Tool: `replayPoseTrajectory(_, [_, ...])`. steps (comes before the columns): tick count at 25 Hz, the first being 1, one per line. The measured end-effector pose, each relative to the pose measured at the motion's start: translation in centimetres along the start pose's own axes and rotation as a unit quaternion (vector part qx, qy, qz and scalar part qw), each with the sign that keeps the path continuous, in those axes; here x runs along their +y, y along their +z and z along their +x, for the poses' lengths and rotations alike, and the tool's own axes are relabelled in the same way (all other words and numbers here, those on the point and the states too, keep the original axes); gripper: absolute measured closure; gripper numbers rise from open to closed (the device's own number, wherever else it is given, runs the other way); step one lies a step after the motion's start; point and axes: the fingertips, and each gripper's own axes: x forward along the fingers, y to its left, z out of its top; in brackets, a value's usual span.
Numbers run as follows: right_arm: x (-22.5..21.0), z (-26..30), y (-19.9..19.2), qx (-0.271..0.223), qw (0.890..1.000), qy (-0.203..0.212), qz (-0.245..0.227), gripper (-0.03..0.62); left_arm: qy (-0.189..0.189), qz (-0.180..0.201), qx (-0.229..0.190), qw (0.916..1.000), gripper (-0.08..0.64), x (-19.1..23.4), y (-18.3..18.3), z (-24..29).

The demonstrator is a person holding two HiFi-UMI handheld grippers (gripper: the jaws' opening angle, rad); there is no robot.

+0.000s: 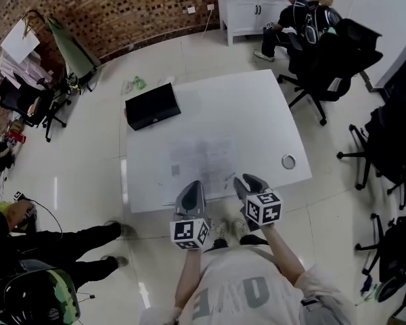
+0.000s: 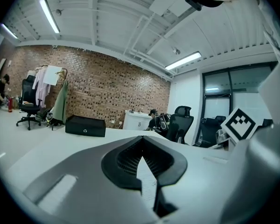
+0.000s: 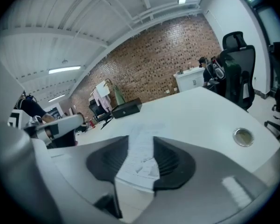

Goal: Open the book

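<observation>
The book point(image 1: 199, 164) lies flat on the white table point(image 1: 257, 107), a pale printed spread near the front middle. My left gripper point(image 1: 191, 185) hovers over the book's near edge, jaws shut with only a thin slit and nothing held point(image 2: 142, 155). To its right, my right gripper point(image 1: 249, 180) sits just off the book's front right corner, tilted down. Its jaws stand apart point(image 3: 139, 148), and the printed page point(image 3: 141, 164) shows through the gap. Nothing is pressed between the pads.
A black case point(image 1: 152, 105) rests at the table's far left corner. A round metal grommet point(image 1: 288, 161) is set in the table at the right front. Black office chairs point(image 1: 331, 53) and a seated person point(image 1: 287, 15) are beyond the table; another person point(image 1: 54, 249) is at the left.
</observation>
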Motion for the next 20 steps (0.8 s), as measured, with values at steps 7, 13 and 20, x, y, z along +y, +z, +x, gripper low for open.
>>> replayPoseTrajectory(7, [-4.0, 3.5, -5.2, 0.085, 0.994, -0.061, 0.015, 0.396, 0.008, -0.011, 0.029, 0.9995, 0.54, 1.4, -2.2, 0.0])
replayPoseTrajectory(13, [-4.9, 4.7, -7.1, 0.123, 0.989, -0.075, 0.025, 0.442, 0.014, -0.014, 0.041, 0.999, 0.54, 2.3, -2.9, 0.4])
replayPoseTrajectory(20, [-5.9, 4.6, -8.1, 0.14, 0.985, -0.095, 0.019, 0.444, 0.016, -0.015, 0.045, 0.9987, 0.54, 2.2, -3.5, -0.1])
